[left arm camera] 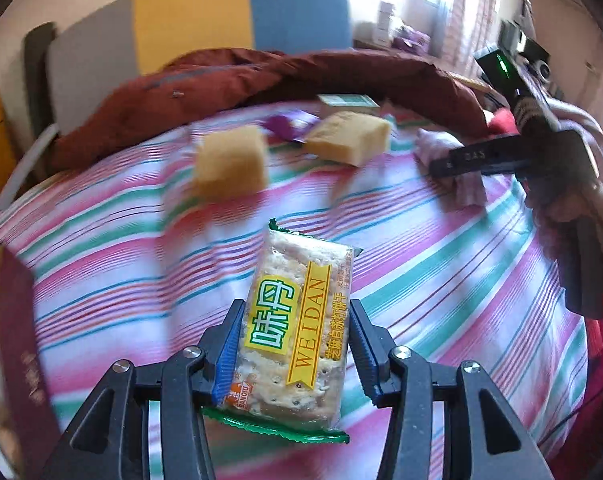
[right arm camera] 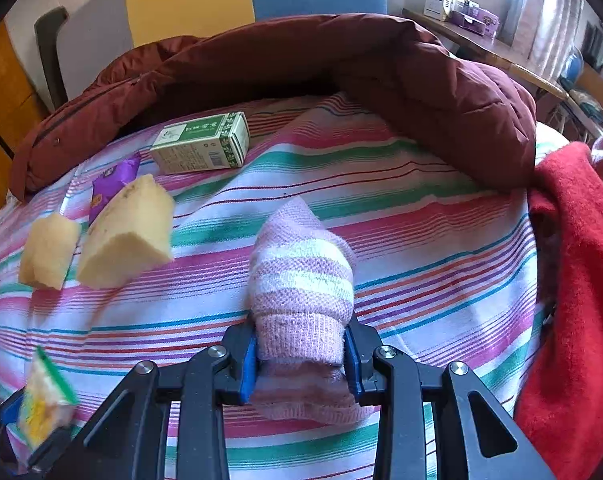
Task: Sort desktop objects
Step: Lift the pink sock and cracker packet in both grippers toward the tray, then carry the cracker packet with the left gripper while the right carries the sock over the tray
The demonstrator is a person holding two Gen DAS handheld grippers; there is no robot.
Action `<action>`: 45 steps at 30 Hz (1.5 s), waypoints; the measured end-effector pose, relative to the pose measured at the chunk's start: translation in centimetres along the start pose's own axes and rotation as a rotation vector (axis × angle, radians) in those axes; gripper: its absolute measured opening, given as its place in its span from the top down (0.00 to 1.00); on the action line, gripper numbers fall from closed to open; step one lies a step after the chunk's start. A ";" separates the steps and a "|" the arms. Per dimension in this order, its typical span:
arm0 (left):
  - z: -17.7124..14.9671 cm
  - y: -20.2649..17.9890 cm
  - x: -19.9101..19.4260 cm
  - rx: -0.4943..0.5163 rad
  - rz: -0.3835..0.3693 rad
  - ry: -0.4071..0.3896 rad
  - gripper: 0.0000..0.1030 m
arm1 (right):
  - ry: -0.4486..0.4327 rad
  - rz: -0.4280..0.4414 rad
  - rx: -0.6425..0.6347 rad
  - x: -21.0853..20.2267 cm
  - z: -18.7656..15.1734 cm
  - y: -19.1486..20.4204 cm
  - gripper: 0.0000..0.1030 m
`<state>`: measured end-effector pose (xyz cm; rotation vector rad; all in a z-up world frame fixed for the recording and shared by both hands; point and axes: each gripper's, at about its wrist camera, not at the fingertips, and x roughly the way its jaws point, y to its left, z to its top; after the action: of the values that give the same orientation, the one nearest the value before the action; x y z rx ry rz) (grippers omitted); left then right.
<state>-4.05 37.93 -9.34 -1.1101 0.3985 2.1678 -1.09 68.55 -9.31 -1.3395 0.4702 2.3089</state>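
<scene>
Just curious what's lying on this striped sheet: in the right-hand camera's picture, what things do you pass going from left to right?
Cracker packet → small sponge piece → bigger sponge piece → green box → pink sock in the right gripper → red cloth.

open striped cloth (right arm camera: 441, 248) lies right of the sock (right arm camera: 301, 280); sponges (right arm camera: 129, 232) and box (right arm camera: 201, 148) crowd the left (maroon jacket (right arm camera: 341, 64) walls the back).

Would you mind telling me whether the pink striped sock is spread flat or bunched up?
Bunched up. The pink striped sock is a rounded lump, its ribbed cuff pinched between the right gripper pads, above the striped sheet.
</scene>
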 end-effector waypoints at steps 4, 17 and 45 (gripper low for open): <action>-0.9 2.1 -3.2 -0.026 0.051 -0.047 0.52 | -0.031 0.015 0.023 -1.4 -0.8 -0.3 0.66; -3.8 7.8 -9.5 -0.137 0.093 -0.114 0.52 | -0.011 0.026 0.002 -3.1 -2.5 4.1 0.66; -10.3 16.2 -16.1 -0.312 0.185 -0.173 0.51 | -0.104 0.306 -0.192 -13.6 -10.1 18.7 0.66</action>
<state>-2.00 13.77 -2.91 -1.0711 0.0878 2.5306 2.65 45.10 -0.80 -1.3005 0.4568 2.7201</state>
